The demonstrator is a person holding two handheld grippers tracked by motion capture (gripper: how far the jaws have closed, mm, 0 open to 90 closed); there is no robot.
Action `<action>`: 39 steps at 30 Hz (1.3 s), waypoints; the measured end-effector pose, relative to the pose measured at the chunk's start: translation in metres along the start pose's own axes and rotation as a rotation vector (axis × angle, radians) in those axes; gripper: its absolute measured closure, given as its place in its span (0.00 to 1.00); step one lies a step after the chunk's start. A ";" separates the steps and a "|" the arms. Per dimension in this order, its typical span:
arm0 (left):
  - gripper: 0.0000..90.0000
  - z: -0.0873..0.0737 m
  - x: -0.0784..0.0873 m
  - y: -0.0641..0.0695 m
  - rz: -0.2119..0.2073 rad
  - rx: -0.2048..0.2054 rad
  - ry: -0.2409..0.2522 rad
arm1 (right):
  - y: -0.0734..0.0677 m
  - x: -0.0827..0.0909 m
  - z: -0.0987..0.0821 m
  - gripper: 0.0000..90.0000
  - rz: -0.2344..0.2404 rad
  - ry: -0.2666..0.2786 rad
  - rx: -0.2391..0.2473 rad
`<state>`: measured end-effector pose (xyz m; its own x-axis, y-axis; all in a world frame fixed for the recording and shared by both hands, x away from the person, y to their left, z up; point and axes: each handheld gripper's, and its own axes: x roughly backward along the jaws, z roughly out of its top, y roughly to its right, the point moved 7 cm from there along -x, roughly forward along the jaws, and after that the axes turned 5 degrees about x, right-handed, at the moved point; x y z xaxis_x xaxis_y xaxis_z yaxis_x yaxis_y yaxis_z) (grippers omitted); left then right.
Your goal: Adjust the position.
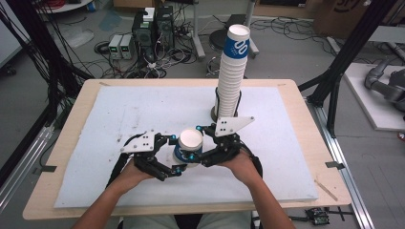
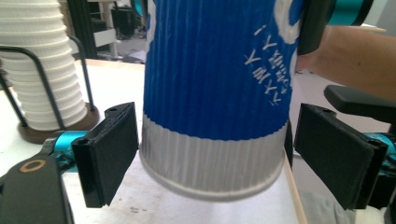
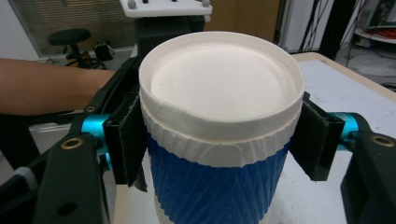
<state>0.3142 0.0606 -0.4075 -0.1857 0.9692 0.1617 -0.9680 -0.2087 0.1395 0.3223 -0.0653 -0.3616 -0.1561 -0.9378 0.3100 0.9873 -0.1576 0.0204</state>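
— While looking down from above: any fix on the blue-and-white ribbed paper cup [image 1: 190,139]?

— Sits upside down over the white foam mat [image 1: 119,124], a little toward the near edge, at about 8 o'clock from the tall stack of matching paper cups [image 1: 232,71].

— And the right gripper [image 3: 219,135]?

— Comes in from 3 o'clock. Pinches the cup high up, both black pads pressed against the wall just under the upturned white base.

— Left gripper [image 2: 212,154]?

— Comes in from 9 o'clock and lower down, level with the white band by the rim. Stands spread: one pad just touching the band, the other clear of it, with a gap showing.

— Resting on the mat, or lifted off it?

— Cannot tell from these views.

— And the stack?

— Stands upright in a dark wire holder with a round wooden base [image 2: 56,126], toward 12 o'clock on the mat. Spreads over most of the light wooden table [image 1: 305,124], that mat.
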 end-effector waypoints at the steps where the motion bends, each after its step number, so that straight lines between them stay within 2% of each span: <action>1: 0.16 0.000 -0.001 0.000 0.000 -0.003 -0.003 | -0.001 0.000 0.000 0.33 0.005 0.001 -0.005; 4: 0.19 -0.001 -0.001 0.000 -0.004 -0.010 -0.005 | -0.002 0.000 0.000 0.33 0.017 0.000 -0.002; 8: 0.27 0.000 0.000 0.000 0.005 -0.040 -0.009 | -0.002 -0.001 -0.001 0.34 0.013 -0.006 0.006; 12: 0.29 -0.001 0.001 0.000 0.006 -0.046 -0.017 | -0.001 -0.002 -0.002 0.34 0.013 -0.015 0.012; 19: 0.32 0.000 0.003 0.001 -0.008 -0.044 -0.017 | -0.002 -0.002 -0.001 0.33 0.019 -0.006 -0.009; 20: 0.32 0.001 0.004 0.001 -0.009 -0.043 -0.016 | -0.002 -0.002 0.000 0.32 0.029 0.006 -0.017; 22: 0.32 0.002 0.004 0.001 -0.009 -0.038 -0.021 | -0.002 -0.001 0.002 0.19 0.024 0.029 -0.037; 24: 0.32 0.002 0.005 0.000 -0.005 -0.039 -0.035 | -0.001 0.001 0.005 0.18 0.020 0.033 -0.046; 28: 0.32 0.002 0.008 -0.002 0.005 -0.037 -0.087 | 0.001 0.006 0.009 0.18 0.020 0.003 -0.047; 33: 0.32 0.001 0.012 -0.005 0.015 -0.038 -0.174 | 0.005 0.015 0.018 0.18 0.022 -0.042 -0.009; 37: 0.32 0.003 0.014 -0.006 0.020 -0.057 -0.252 | 0.007 0.019 0.021 0.18 0.021 -0.148 0.053; 39: 0.32 0.005 0.013 -0.007 0.024 -0.068 -0.292 | 0.009 0.019 0.021 0.18 0.016 -0.222 0.091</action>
<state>0.3192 0.0745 -0.4017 -0.1616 0.8836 0.4395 -0.9749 -0.2121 0.0680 0.3287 -0.0776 -0.3354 -0.1400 -0.8474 0.5122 0.9898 -0.1054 0.0961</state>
